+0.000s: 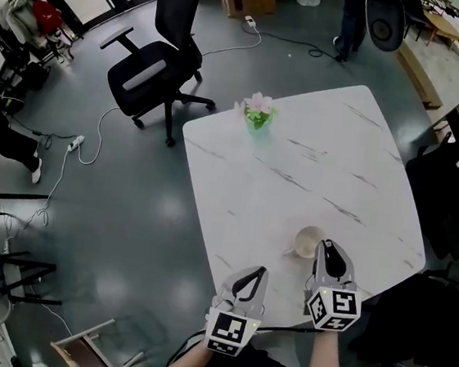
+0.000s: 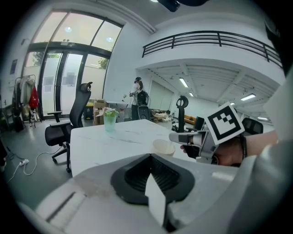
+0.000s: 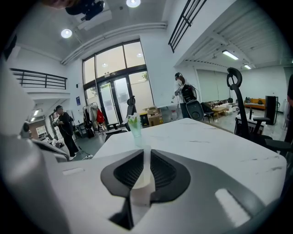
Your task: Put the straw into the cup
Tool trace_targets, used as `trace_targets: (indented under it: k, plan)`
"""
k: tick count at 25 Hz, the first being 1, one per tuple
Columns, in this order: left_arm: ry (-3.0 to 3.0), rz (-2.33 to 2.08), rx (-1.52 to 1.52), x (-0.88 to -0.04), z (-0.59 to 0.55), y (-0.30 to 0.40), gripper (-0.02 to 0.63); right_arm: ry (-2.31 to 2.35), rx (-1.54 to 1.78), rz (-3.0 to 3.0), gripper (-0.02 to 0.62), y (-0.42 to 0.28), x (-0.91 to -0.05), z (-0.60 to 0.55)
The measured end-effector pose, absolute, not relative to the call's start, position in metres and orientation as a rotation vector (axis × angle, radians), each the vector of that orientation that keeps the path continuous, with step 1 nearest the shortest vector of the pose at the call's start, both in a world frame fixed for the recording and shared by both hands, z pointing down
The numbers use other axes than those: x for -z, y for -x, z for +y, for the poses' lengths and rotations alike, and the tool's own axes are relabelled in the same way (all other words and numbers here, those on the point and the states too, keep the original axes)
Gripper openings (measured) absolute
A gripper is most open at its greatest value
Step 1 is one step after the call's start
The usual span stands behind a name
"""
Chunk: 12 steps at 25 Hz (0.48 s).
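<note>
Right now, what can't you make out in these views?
- Straw: right gripper view, just a pale strip in the right tongs; ends hidden by them. Head view: too thin to see.
- Cup inside: head view, too small.
- Left tongs: left gripper view, pale sliver at the seam, unidentifiable.

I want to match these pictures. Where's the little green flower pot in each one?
Head view: flower pot on the table's far corner.
Left gripper view: pot left of centre, far table edge.
Right gripper view: pot near the centre.
Shared landmark: the white table.
</note>
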<state>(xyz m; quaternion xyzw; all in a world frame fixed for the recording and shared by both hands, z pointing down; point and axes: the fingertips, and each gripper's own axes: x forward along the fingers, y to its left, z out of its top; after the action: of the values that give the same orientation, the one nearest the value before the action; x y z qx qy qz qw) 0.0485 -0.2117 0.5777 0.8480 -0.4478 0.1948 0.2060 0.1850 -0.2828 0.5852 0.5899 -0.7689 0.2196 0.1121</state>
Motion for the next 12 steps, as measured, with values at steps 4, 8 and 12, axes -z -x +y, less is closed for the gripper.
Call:
trace_targets:
  k: [4, 8, 12]
  plan:
    - [-2.347, -1.257, -0.543, -0.5802, -0.2127, -0.0447, 0.002, -1.731, -0.653, -2.247, 0.046, -0.1852, -0.59, -0.284]
    - [-2.339, -1.26, -0.539, -0.5807, -0.2148, -0.0419, 0.002, -1.743, -0.646, -2.24, 0.048, -0.1854, -0.5902, -0.2857]
    - [-2.345, -1.261, -0.526, -0.5787, -0.2168, -0.0409, 0.002, -1.752, -0.655, -2.224, 0.051, -0.1859, -0.5921, -0.2853]
